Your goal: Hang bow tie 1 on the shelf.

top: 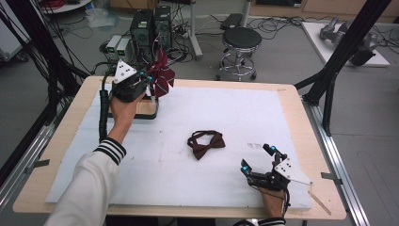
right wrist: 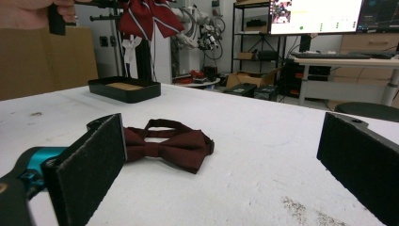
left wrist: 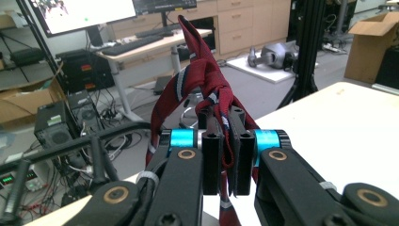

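Observation:
My left gripper (top: 147, 82) is raised over the table's far left corner, shut on a dark red striped bow tie (top: 161, 75). In the left gripper view the striped cloth (left wrist: 207, 80) sticks up from between the closed pads (left wrist: 211, 150). A plain maroon bow tie (top: 205, 144) lies flat on the white mat near the middle; the right gripper view has it (right wrist: 169, 146) just beyond the left pad. My right gripper (top: 257, 160) rests near the front right, open and holding nothing, pointed at the plain tie.
A shallow black tray (top: 153, 114) sits on the mat under the left hand, also seen as a tray (right wrist: 124, 89) in the right gripper view. The white mat (top: 244, 113) covers most of the wooden table. A stool (top: 241, 40) and computer boxes stand on the floor beyond.

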